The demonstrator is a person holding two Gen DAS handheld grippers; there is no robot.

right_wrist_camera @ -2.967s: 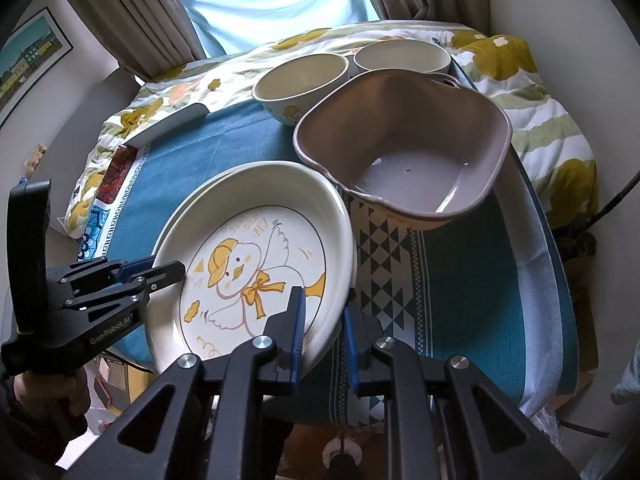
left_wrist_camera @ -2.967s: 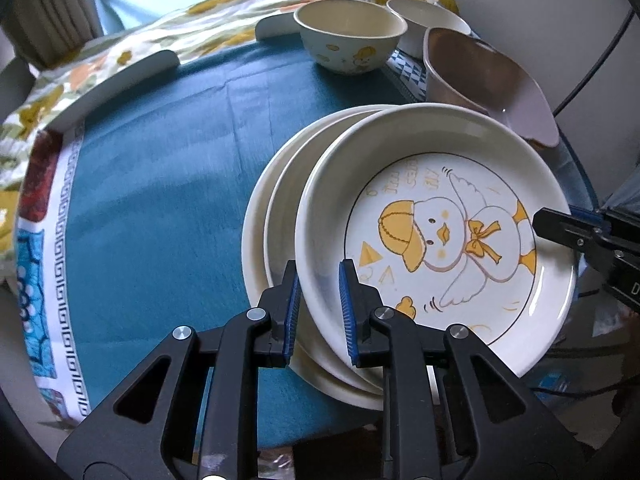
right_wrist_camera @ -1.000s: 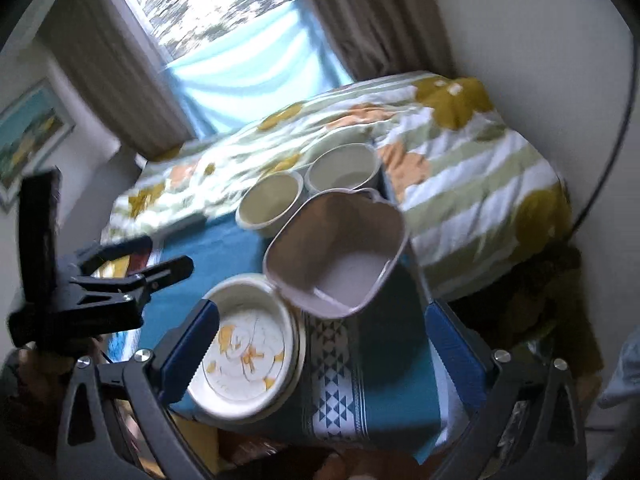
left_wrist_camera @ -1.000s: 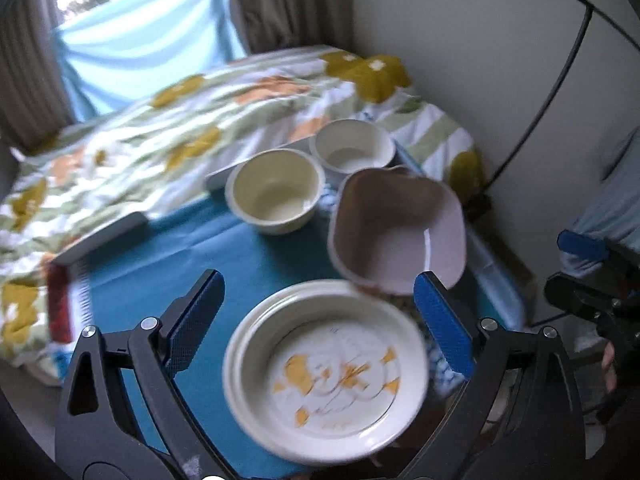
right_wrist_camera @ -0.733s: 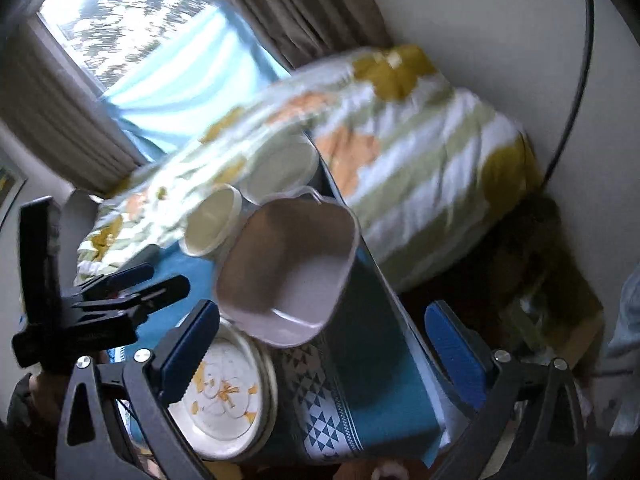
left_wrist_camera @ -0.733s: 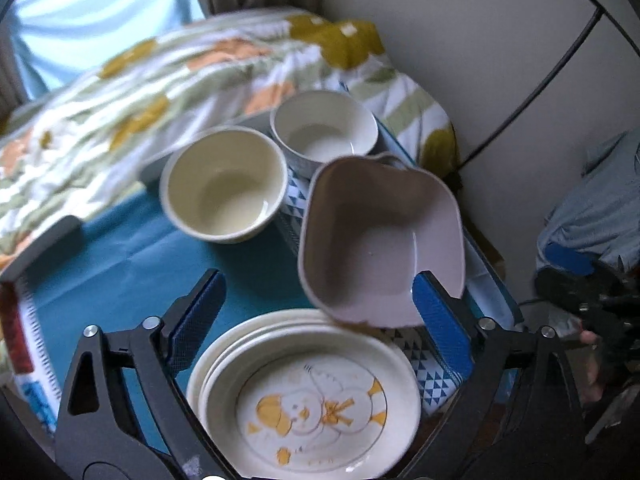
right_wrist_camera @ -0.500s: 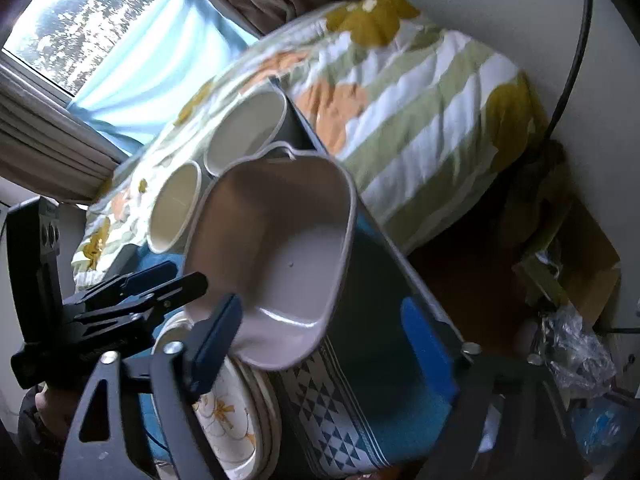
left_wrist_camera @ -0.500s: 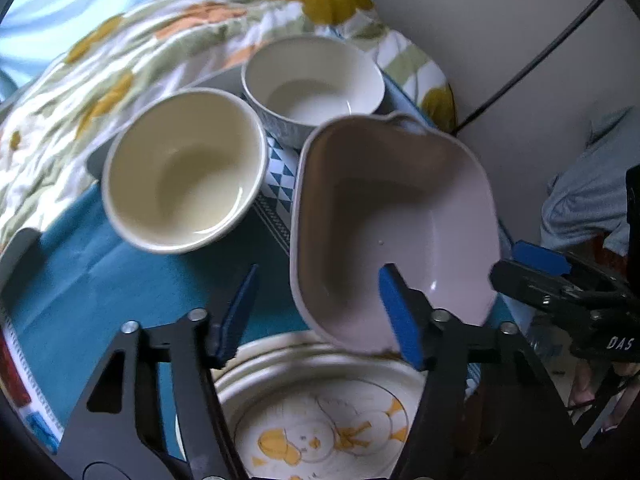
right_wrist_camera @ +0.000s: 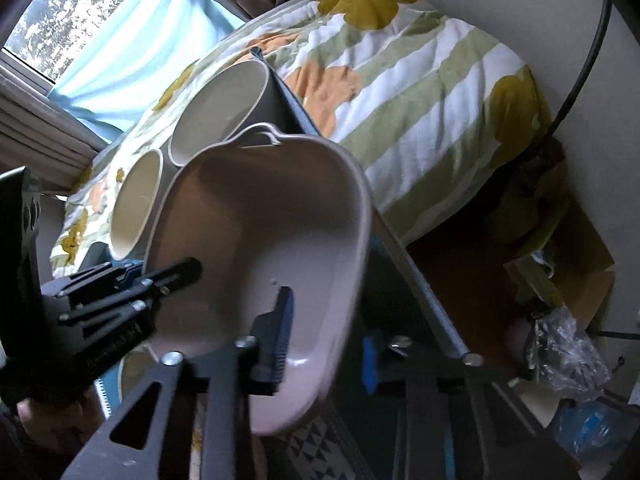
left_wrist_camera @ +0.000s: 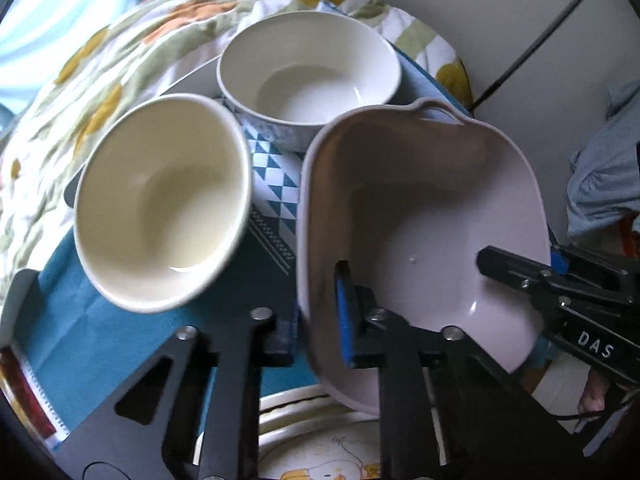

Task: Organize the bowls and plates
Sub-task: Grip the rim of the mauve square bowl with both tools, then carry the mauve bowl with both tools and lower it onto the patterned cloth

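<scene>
Two hand-held grippers meet our mauve basin (left_wrist_camera: 420, 208): the left hand-held gripper (left_wrist_camera: 316, 320) straddles its near-left wall, the right hand-held gripper (right_wrist_camera: 326, 338) its opposite wall, each with a gap still visible, so neither pinches yet. We judge it light, stiff and smooth-sided, best held at the rim. It is squarish, with a small handle, tilted above the duck plates (left_wrist_camera: 320, 464) on the desk (left_wrist_camera: 92, 328). Beyond sit a cream bowl (left_wrist_camera: 160, 200) and a white bowl (left_wrist_camera: 308, 76).

Mauve basin (left_wrist_camera: 432, 208): smooth, semi-gloss plastic. Cream bowl (left_wrist_camera: 160, 200): glazed, glossy ceramic. Teal tablecloth (left_wrist_camera: 80, 332): matt cloth, lower left.
</scene>
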